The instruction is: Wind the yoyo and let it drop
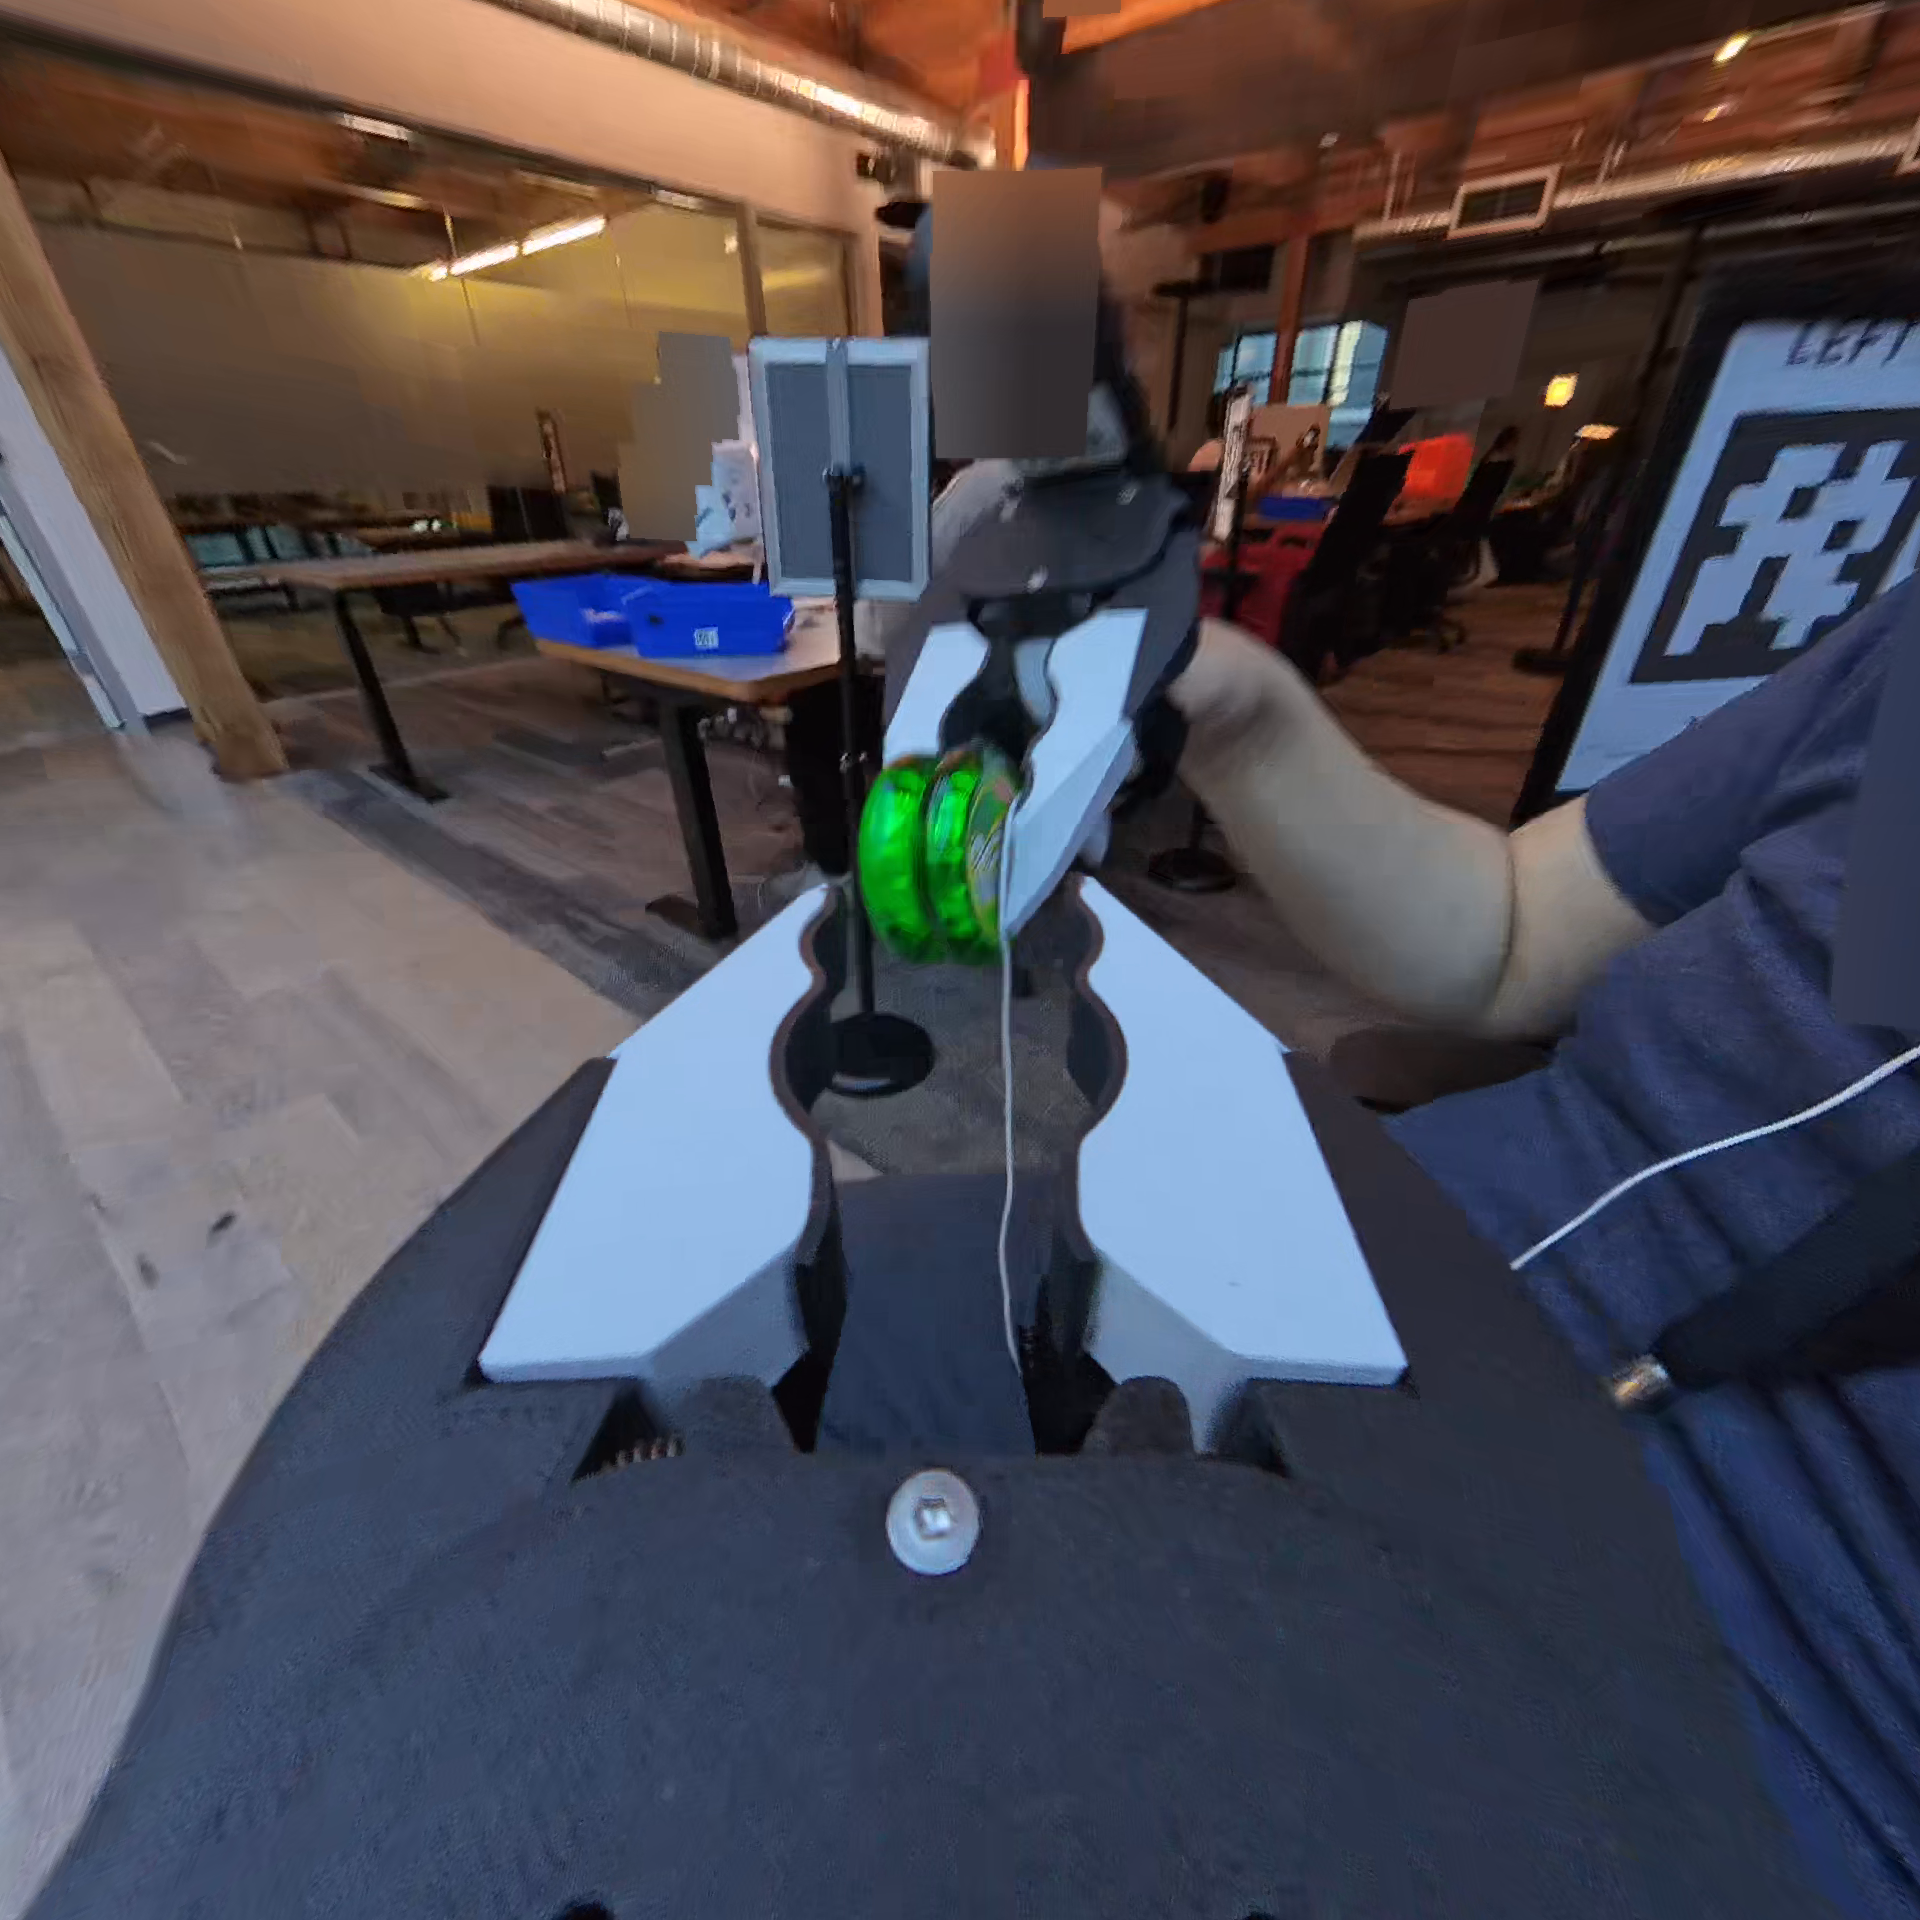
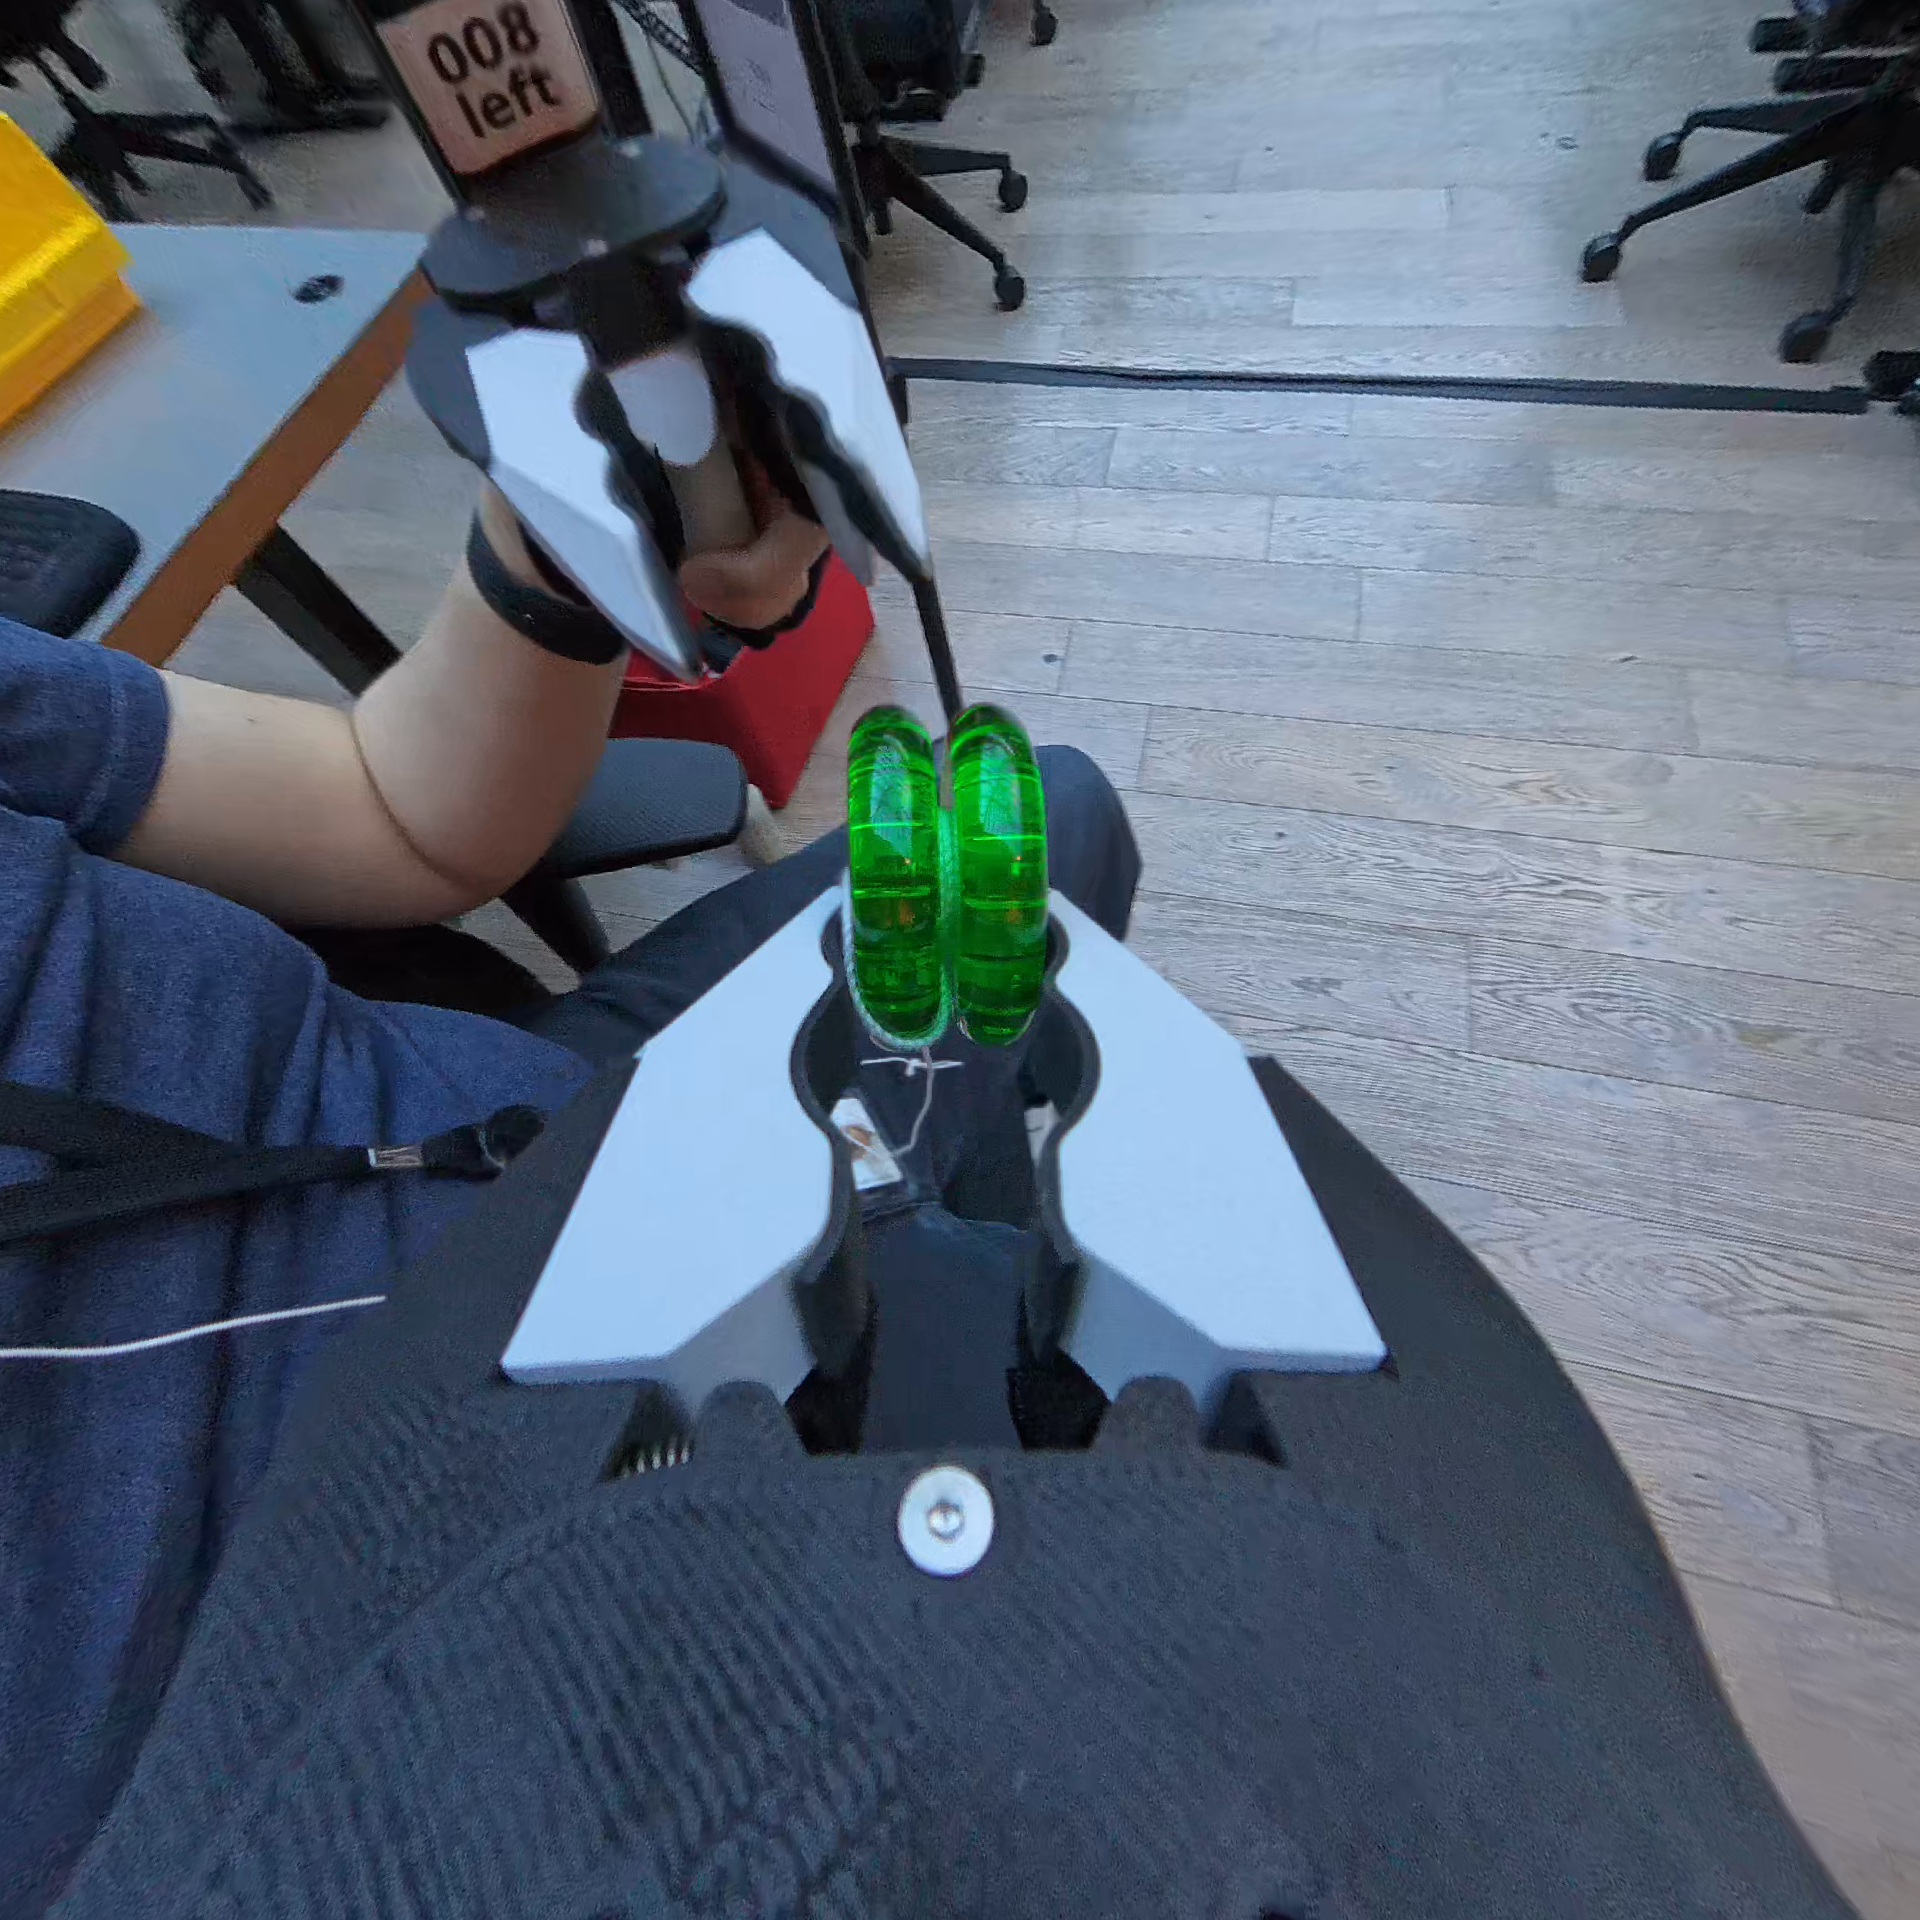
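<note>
1. Left wrist view: the left gripper [image 1: 951, 914], white-fingered on a black body, stands with its jaws apart and nothing between them. Just beyond its fingertips the translucent green plastic yoyo [image 1: 935, 857] is held in mid-air by the right gripper [image 1: 977, 831], one white finger flat against the yoyo's right face. A thin white string [image 1: 1006, 1122] hangs from the yoyo down between the left gripper's fingers, near the right one. A person's forearm [image 1: 1340, 831] in a blue sleeve reaches behind.

2. Right wrist view: the right gripper [image 2: 945, 914] is clamped on the green yoyo [image 2: 945, 878], which sits edge-on between the fingertips, groove facing the camera. A short bit of string [image 2: 920, 1101] dangles below it. The left gripper [image 2: 800, 613] hovers up and to the left, apart from the yoyo, fingers spread, above the wooden floor [image 2: 1455, 727].
</note>
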Available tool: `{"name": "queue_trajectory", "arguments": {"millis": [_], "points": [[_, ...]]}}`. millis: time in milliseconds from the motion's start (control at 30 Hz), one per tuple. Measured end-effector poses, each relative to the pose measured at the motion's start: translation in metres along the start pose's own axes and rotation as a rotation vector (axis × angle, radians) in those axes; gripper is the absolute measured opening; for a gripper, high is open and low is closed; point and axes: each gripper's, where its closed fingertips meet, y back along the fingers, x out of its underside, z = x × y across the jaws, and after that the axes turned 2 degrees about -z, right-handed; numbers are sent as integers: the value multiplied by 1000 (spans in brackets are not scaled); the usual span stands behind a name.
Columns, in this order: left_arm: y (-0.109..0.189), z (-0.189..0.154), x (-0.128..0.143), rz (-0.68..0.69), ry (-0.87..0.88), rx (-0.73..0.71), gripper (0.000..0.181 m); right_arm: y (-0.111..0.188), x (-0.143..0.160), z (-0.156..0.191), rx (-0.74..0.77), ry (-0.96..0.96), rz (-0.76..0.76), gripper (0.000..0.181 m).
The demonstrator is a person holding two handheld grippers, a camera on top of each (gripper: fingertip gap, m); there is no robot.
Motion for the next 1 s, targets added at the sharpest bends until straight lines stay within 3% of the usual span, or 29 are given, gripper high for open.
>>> {"name": "queue_trajectory", "arguments": {"millis": [67,200,233,267,300,367,433,567,700,833,1000], "points": [[-13,8,24,65,-24,-14,42,14,-14,-4,65,54,-4,28],[-67,-22,68,94,145,206,45,32,-34,-7,163,121,0,28],[-79,-36,76,103,160,279,33,35,-35,-12,196,136,13,28],[-86,-53,81,113,150,366,0,38,-33,-17,227,142,30,29],[-89,-66,82,118,131,428,0,41,-29,-22,250,139,48,29],[-88,-73,73,102,32,417,0,46,-12,-32,273,114,98,30],[-75,-66,41,-7,-36,355,0,46,13,-36,247,114,172,29],[-27,-32,-23,-277,69,256,0,25,58,-9,34,130,281,29],[5,12,-34,-353,128,113,0,3,82,21,-125,161,333,29],[10,34,-4,-202,176,60,0,1,58,29,-168,173,187,29],[9,23,19,-76,169,164,0,43,-14,-10,-22,45,-225,28]]}}
